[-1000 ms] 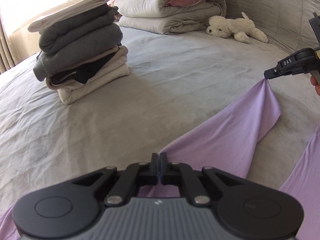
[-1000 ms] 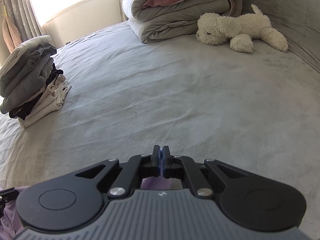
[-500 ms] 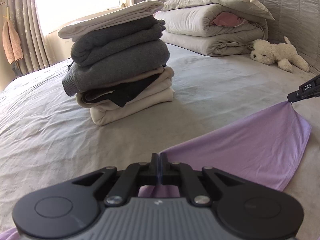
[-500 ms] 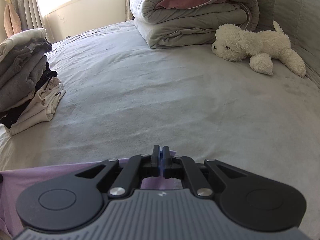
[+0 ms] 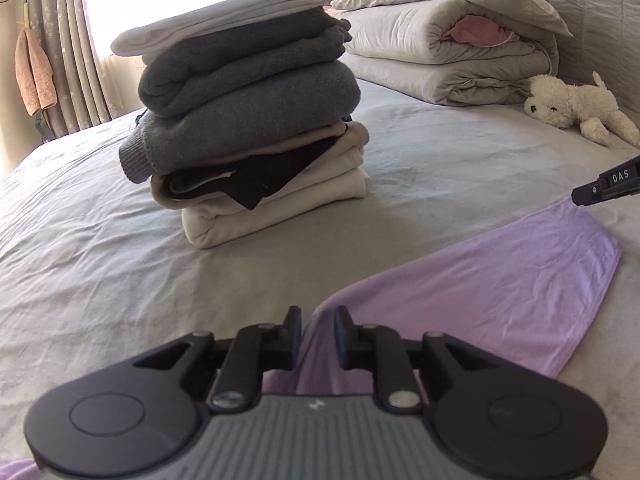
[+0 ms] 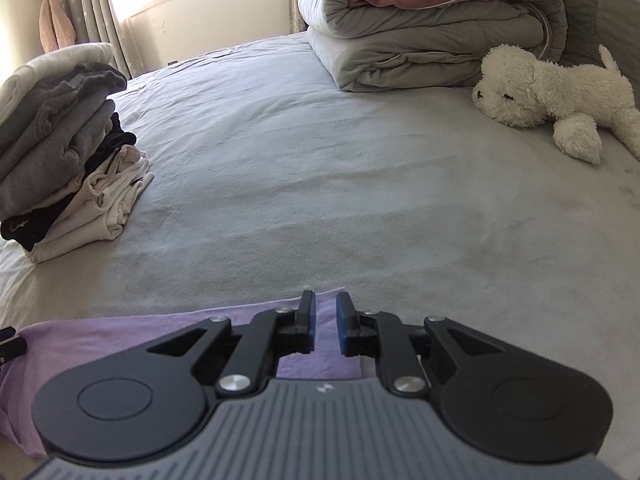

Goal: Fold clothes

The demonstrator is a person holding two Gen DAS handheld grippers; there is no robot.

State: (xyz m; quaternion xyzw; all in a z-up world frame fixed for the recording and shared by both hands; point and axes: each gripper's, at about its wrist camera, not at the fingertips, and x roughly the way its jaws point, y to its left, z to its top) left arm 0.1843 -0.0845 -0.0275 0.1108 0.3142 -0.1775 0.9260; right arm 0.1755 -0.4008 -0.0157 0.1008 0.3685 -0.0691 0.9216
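Where hand-held grippers (image 5: pixel 317 322) open, lilac garment (image 5: pixel 500 292) lies between

The lilac garment (image 5: pixel 480 292) runs out of sight under both gripper bodies and past the frame edges.

What is on the bed

One purple cloth (image 5: pixel 480 280), one pile of folded clothes (image 5: pixel 248 120), one toy dog (image 6: pixel 552 92), one rolled blanket (image 6: pixel 432 28), two grippers.
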